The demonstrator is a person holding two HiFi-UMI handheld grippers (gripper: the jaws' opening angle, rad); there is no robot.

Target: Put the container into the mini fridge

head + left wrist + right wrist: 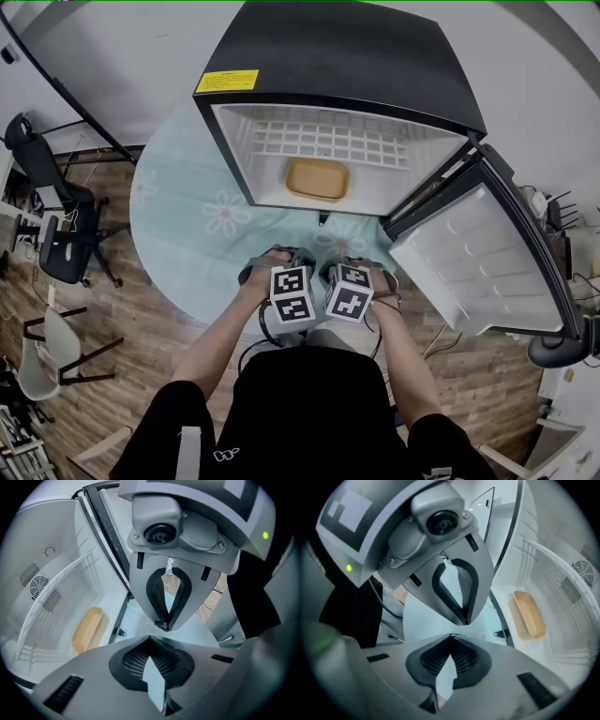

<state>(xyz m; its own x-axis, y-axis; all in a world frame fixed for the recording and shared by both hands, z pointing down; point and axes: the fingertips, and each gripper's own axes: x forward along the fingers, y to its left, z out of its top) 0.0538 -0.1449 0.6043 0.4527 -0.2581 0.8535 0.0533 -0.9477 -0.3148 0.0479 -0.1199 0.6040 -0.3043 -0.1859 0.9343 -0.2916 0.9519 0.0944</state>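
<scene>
container [317, 179], a shallow tan tray, already lies on the floor of the open mini fridge [347, 56], near the middle, with its long side running across the opening. it sits straight ahead of both grippers and well apart from them, neither clearly nearer. the left gripper [151, 649] and right gripper [451, 645] are side by side at the near edge of the table [178, 197], both with jaws closed on nothing. the door [487, 272] hangs open on the right, so the right gripper looks better placed to close it.
</scene>
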